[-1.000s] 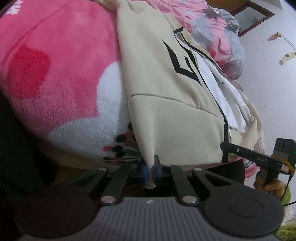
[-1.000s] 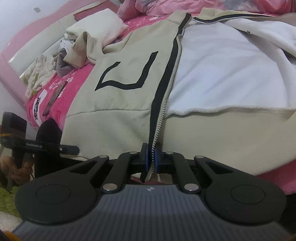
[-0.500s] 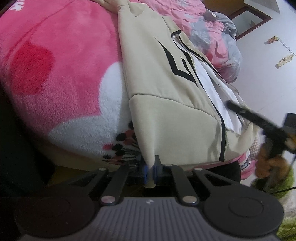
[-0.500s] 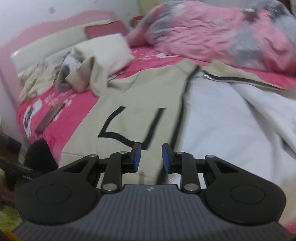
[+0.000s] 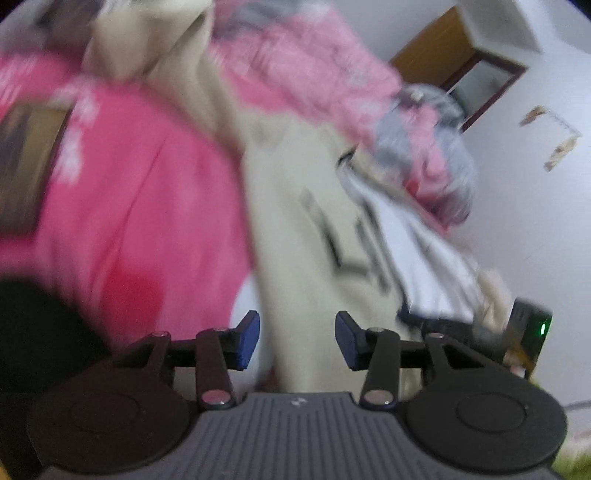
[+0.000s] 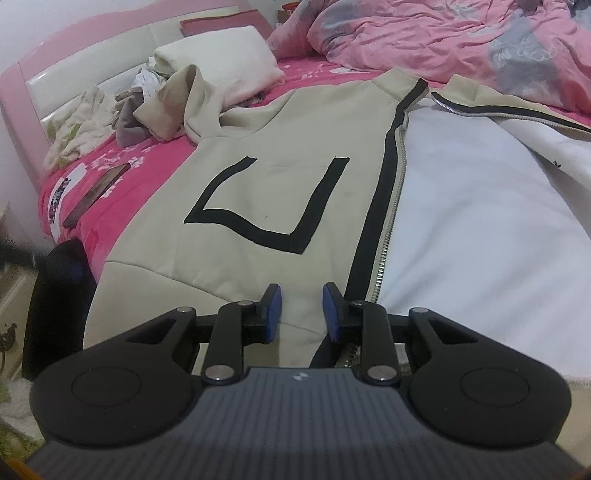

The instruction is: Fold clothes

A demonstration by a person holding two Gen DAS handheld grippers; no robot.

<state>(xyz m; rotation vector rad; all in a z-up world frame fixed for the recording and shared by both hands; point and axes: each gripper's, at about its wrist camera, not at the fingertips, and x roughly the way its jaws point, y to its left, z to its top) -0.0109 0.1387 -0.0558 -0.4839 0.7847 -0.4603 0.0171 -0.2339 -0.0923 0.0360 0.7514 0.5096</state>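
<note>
A beige zip jacket (image 6: 273,195) with black trim lies unzipped on the pink bed, its white lining (image 6: 480,206) showing on the right half. My right gripper (image 6: 301,312) is open just above the jacket's hem, left of the zipper (image 6: 388,236), with nothing between its fingers. In the blurred left wrist view my left gripper (image 5: 297,339) is open over the same jacket (image 5: 295,236) near its lower left edge, holding nothing. The other gripper's body (image 5: 528,328) with a green light shows at the right.
A pink fleece blanket (image 5: 129,206) covers the bed. A crumpled pink and grey duvet (image 6: 461,33) lies at the far side. A white pillow (image 6: 218,59), a heap of clothes (image 6: 147,107) and a dark phone (image 6: 96,194) sit at the left, near the pink headboard (image 6: 22,85).
Both grippers have let go of the jacket's hem and opened, the right one first. Both have lifted and moved forward over the jacket; the left view is blurred by motion.
</note>
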